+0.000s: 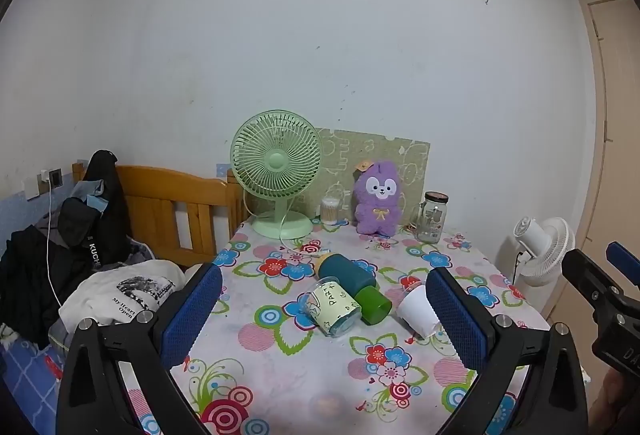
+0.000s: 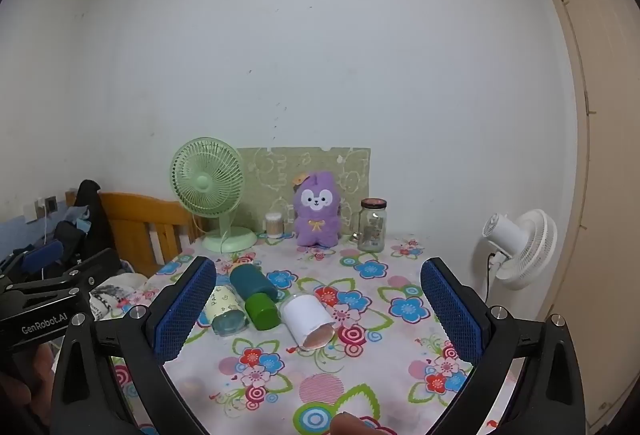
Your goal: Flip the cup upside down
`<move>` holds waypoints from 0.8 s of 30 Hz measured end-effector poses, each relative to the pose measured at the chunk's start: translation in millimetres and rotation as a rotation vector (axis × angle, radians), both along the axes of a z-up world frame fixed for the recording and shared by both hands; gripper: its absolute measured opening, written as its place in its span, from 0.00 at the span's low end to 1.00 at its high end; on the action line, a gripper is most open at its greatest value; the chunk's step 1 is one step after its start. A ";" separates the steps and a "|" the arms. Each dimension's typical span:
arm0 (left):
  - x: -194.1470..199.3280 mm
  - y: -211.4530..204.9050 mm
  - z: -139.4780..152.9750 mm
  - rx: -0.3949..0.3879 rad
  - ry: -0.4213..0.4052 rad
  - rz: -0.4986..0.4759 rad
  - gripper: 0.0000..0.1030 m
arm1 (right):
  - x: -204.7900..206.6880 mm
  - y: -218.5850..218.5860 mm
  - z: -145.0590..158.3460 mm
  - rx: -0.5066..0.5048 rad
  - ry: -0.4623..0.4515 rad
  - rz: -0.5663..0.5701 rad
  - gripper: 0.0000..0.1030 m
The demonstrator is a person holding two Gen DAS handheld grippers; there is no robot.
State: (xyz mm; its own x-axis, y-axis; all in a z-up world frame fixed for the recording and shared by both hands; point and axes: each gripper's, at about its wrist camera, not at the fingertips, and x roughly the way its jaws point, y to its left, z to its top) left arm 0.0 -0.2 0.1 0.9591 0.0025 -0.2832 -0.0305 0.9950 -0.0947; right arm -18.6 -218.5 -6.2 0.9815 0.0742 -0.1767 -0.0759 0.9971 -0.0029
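Observation:
Several cups lie on their sides in the middle of the floral table [image 1: 280, 363]. A clear cup with a pale green printed sleeve [image 1: 334, 307] [image 2: 225, 309], a small green cup [image 1: 373, 305] [image 2: 262, 311], a dark teal cup [image 1: 346, 273] [image 2: 253, 281] and a white paper cup [image 1: 418, 309] [image 2: 308, 319] lie close together. My left gripper [image 1: 320, 319] is open above the near table, short of the cups. My right gripper [image 2: 316, 315] is open too, its fingers wide either side of the cups, held short of them. Both are empty.
At the back of the table stand a green desk fan [image 1: 278, 171], a cotton-swab jar [image 1: 330, 210], a purple plush toy [image 1: 378, 199] and a glass jar [image 1: 432, 217]. A bed with clothes [image 1: 80, 235] is left; a white floor fan [image 1: 544, 251] and door are right.

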 end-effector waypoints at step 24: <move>3.9 2.9 -8.8 0.002 0.025 0.004 1.00 | 2.5 2.6 -0.6 -0.014 0.016 0.022 1.00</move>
State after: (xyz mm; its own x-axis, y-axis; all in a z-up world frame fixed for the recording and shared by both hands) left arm 3.9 2.7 -8.7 0.9516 0.0070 -0.3073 -0.0369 0.9951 -0.0917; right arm -16.0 -215.9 -6.8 0.9766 0.0928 -0.1938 -0.0975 0.9951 -0.0151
